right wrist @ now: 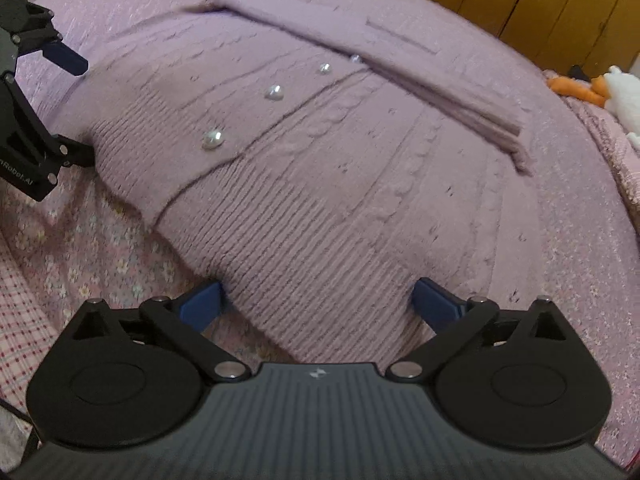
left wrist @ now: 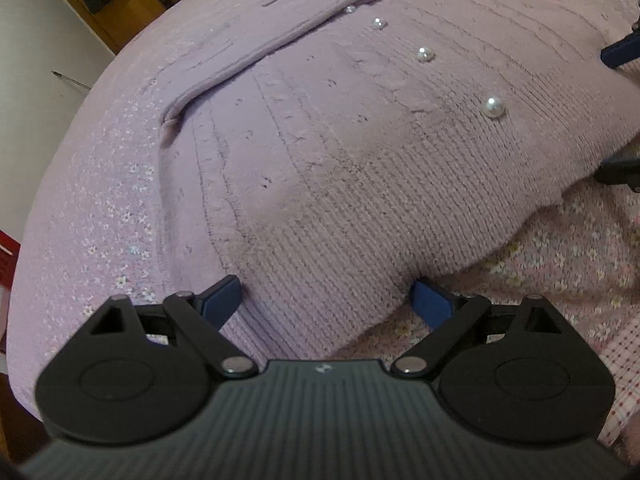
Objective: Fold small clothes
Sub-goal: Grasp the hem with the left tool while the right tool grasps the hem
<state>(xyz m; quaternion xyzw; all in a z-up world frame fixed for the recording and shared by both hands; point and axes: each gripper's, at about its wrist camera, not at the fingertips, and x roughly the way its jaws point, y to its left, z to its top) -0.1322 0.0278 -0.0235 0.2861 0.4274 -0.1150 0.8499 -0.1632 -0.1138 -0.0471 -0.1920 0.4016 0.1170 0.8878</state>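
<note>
A lilac knitted cardigan (left wrist: pixel 340 152) with pearl buttons (left wrist: pixel 494 107) lies flat on a bed, its sleeves folded across the chest. It also shows in the right wrist view (right wrist: pixel 340 184). My left gripper (left wrist: pixel 326 300) is open, its blue fingers either side of the hem's left corner. My right gripper (right wrist: pixel 318 300) is open, its fingers either side of the hem's right part. Each gripper shows in the other's view: the right gripper (left wrist: pixel 620 112) at the right edge, the left gripper (right wrist: pixel 52 100) at the left edge.
The bed has a pink floral cover (left wrist: pixel 100 208) and a checked sheet (right wrist: pixel 24 320) at the near edge. Stuffed toys (right wrist: pixel 600 88) lie at the far right. Wooden cupboards (right wrist: pixel 540 4) stand behind the bed.
</note>
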